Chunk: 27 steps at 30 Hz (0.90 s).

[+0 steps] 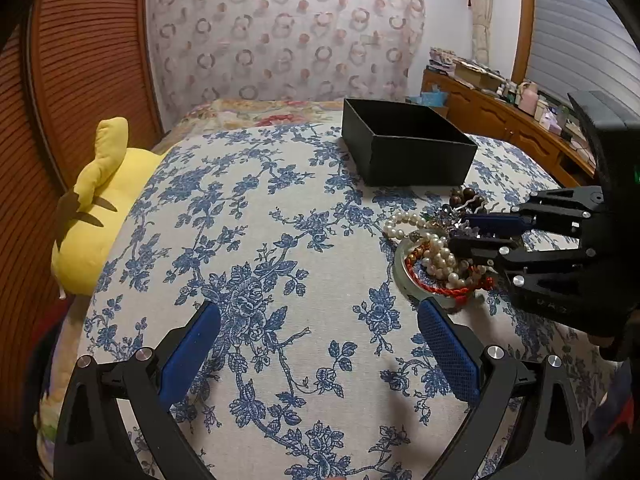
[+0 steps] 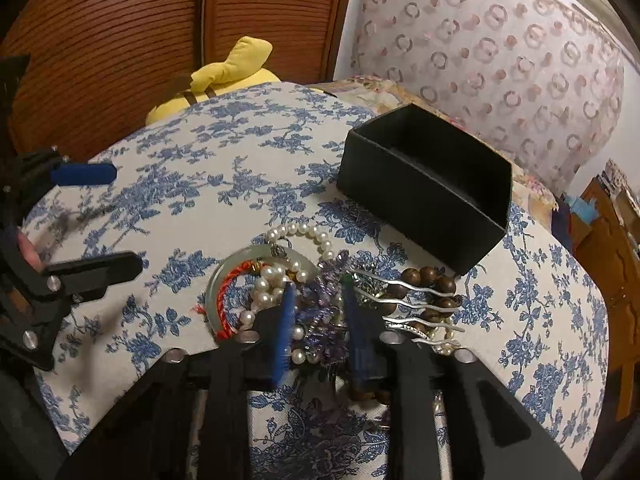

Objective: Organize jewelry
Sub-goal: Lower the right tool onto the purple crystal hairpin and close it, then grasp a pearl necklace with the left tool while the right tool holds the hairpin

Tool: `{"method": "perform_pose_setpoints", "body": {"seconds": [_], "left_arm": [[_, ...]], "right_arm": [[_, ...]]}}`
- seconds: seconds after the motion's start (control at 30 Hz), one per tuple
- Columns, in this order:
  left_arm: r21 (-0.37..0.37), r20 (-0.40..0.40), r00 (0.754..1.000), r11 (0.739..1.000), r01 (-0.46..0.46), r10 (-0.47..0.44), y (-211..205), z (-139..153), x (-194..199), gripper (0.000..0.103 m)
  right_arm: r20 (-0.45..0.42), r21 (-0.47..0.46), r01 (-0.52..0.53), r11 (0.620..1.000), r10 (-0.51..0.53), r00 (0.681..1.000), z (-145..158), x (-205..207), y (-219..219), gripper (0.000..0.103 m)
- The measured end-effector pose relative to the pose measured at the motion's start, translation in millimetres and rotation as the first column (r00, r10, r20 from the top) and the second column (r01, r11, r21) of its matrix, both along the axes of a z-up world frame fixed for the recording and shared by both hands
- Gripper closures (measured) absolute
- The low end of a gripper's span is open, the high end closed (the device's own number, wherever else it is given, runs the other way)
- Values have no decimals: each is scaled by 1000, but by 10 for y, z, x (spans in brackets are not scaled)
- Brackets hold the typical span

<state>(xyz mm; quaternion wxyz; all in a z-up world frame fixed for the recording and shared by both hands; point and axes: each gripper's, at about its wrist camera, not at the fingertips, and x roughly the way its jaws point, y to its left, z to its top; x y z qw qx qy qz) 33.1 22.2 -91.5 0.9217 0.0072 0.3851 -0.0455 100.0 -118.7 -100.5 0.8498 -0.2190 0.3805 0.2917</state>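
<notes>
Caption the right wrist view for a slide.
Right hand-held gripper closing around purple crystal jewelry in a tangled pile beside black box.

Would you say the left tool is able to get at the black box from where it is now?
Probably yes: the left tool stands open over bare floral cloth, and nothing lies between it and the black box. The jewelry pile and right tool sit off to one side.

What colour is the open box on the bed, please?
Black, clearest in the left wrist view.
</notes>
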Motion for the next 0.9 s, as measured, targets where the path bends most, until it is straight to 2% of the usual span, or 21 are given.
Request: {"method": "perform_pose_setpoints", "body": {"seconds": [0.2, 0.4, 0.67, 0.77, 0.9], "left_arm": [[-2, -4, 1000, 1000, 1, -1, -14, -1, -4, 8], [-5, -13, 1000, 1000, 11, -11, -63, -19, 11, 8], [-60, -20, 996, 995, 82, -83, -200, -8, 113, 8], [-88, -28, 991, 988, 127, -130, -298, 2, 170, 17], [-120, -49, 983, 978, 169, -176, -407, -8, 286, 37]], "right_arm": [[9, 25, -8, 1000, 7, 1000, 57, -38, -72, 80], [49, 102, 3, 995, -9, 999, 282, -83, -236, 80], [97, 145, 48, 988, -63, 993, 532, -132, -528, 80], [99, 145, 70, 987, -85, 991, 535, -143, -643, 80], [95, 149, 96, 984, -110, 989, 506, -149, -766, 80]]}}
